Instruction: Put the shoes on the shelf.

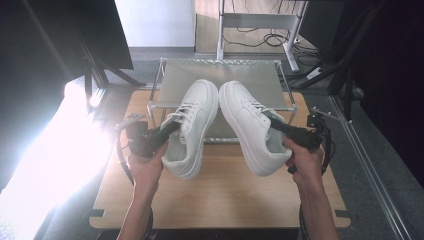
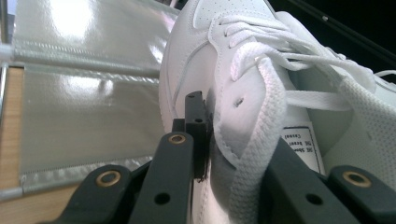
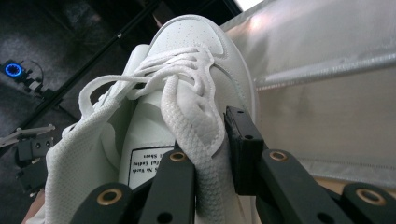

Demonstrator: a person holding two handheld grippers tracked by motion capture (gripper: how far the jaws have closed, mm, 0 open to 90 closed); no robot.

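Sneakers hang pinched by their collars, left claw (image 1: pixel 170 131) clamping left sneaker (image 1: pixel 192 127), right claw (image 1: pixel 276 125) right sneaker (image 1: pixel 252 130); I'd lower both level onto rack (image 1: pixel 175 82).

Looked like a lab or test studio: small wooden table (image 1: pixel 220 195) boxed in by black curtains (image 1: pixel 395 75), cables (image 1: pixel 270 37) on the floor, harsh lamp glare (image 1: pixel 55 150) on one side.
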